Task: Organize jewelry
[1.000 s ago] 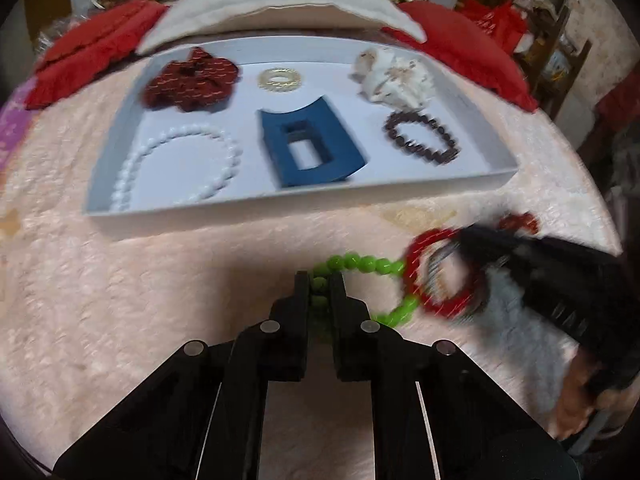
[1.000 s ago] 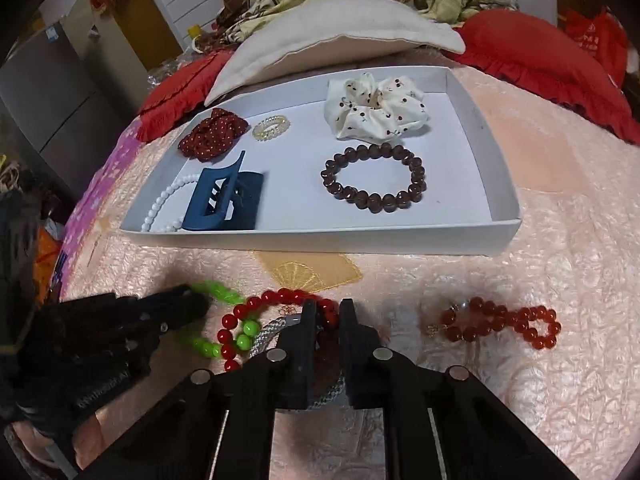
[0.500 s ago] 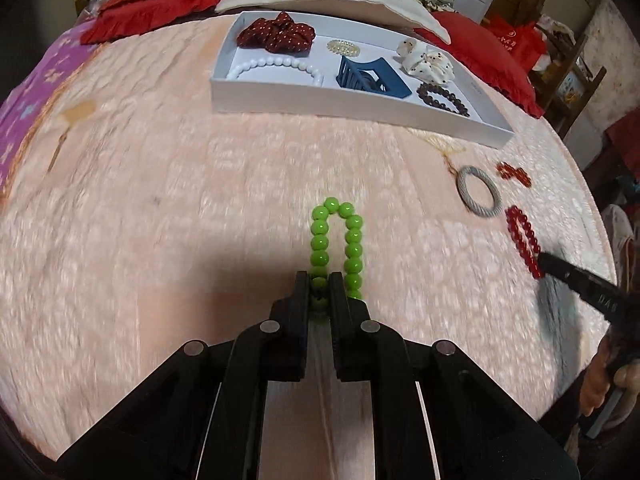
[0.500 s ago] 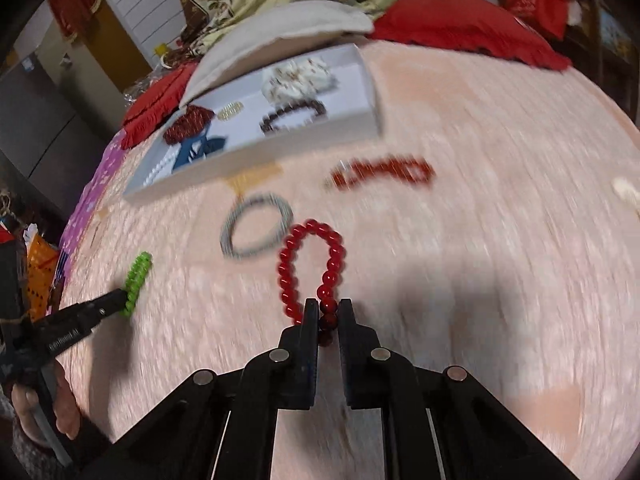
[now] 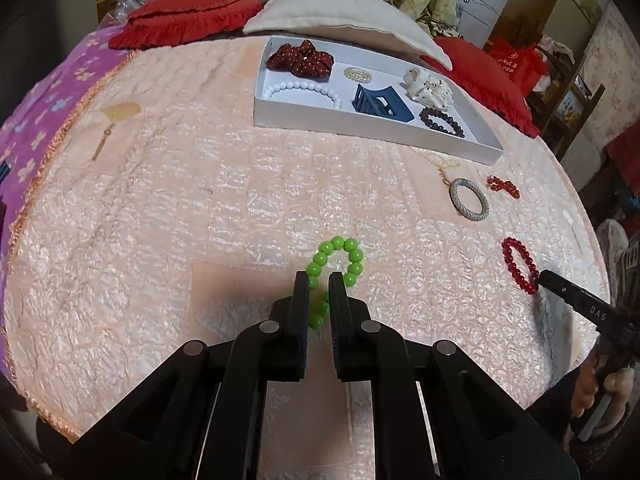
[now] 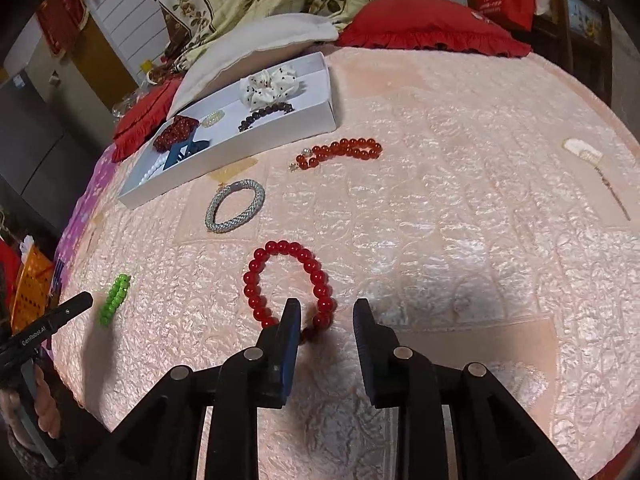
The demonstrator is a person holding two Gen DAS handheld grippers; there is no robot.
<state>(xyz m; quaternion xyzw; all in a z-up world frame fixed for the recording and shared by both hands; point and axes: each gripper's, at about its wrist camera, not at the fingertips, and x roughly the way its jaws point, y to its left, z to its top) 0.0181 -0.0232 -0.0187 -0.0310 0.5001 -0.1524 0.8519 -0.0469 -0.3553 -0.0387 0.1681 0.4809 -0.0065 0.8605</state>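
Observation:
A green bead bracelet lies on the pink bedspread, its near end between the fingers of my left gripper, whose jaws stand slightly apart. It also shows in the right wrist view. A red bead bracelet lies flat just ahead of my right gripper, which is open with its left finger beside the bracelet's near end. The red bracelet also shows in the left wrist view. The white tray at the far side holds scrunchies, bracelets and a blue hair claw.
A silver mesh bangle and a darker red bracelet with a clasp lie between the tray and my right gripper. Red cushions and a cream pillow border the tray's far side. A small hairpin lies far right.
Both grippers carried their bracelets away from the tray toward the near edge and set them down. The right gripper has opened off the red bracelet; the left jaws have parted slightly.

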